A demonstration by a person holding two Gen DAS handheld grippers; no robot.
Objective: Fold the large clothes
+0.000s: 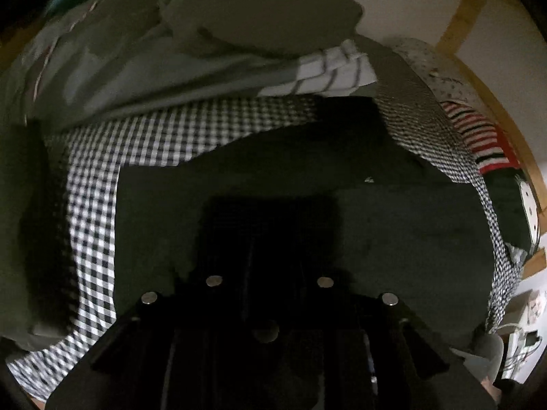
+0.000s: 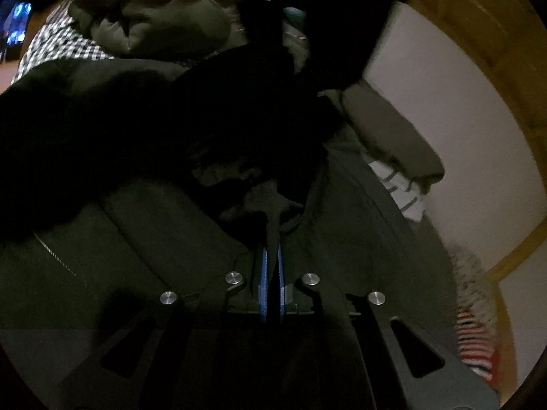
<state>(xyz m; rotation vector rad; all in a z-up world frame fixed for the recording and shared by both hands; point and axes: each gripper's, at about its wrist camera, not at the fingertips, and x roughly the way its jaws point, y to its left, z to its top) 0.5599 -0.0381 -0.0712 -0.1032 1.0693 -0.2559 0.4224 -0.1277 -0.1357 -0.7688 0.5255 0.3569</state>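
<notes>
Dark green fabric fills both views: a heavy coat [image 1: 393,225] lies spread over a checked sheet [image 1: 92,212] on what looks like a bed, with other clothes heaped behind it, among them a grey garment [image 1: 143,61], a striped cloth [image 1: 335,71] and a red striped piece [image 1: 478,136]. Folding seems to be at an early or middle stage, judging by the bulky, uneven lie of the coat; no neat, finished rectangle shows, and the pile behind looks unsorted, so most of the work appears to remain. In the right wrist view, the right hand-held gripper [image 2: 271,266] has its blue pads [image 2: 262,273] pressed nearly together on a fold of the coat [image 2: 359,232] near what seems to be the collar, with the dark cloth rising straight from between them. In the left wrist view, the left hand-held gripper [image 1: 268,239] sits low against the coat, directly over it, but its fingers are lost in shadow, so I cannot tell whether they are spread or pinching cloth.
</notes>
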